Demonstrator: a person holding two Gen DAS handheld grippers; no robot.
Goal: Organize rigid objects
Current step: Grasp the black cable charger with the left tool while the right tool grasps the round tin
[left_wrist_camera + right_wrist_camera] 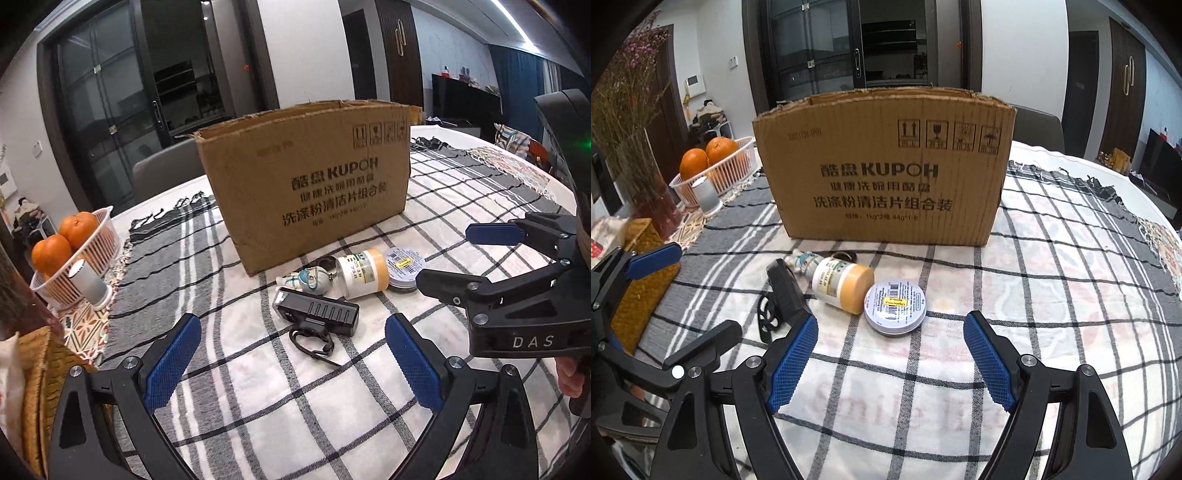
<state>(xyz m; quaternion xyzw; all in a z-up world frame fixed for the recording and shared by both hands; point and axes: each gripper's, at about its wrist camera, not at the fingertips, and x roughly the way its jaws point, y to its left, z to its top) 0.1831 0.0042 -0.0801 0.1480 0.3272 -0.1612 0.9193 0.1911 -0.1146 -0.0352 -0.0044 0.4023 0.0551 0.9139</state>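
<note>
An open brown cardboard box (306, 177) (886, 166) stands on the checked tablecloth. In front of it lie a black bike light with a strap (317, 312) (785, 291), a white bottle with an orange cap (364, 273) (844, 282), a round silver tin (402, 269) (894, 302) and a small white-and-teal figurine (308, 278) (801, 260). My left gripper (295, 354) is open and empty, just short of the bike light. My right gripper (890, 354) is open and empty, just short of the tin; it also shows in the left wrist view (454, 258).
A white basket (99, 236) (731, 171) with oranges and a small grey cylinder (86, 280) (705, 194) stand at the left. A woven yellow box (40, 373) (642, 277) sits at the near left. A vase of dried flowers (646, 184) stands behind it.
</note>
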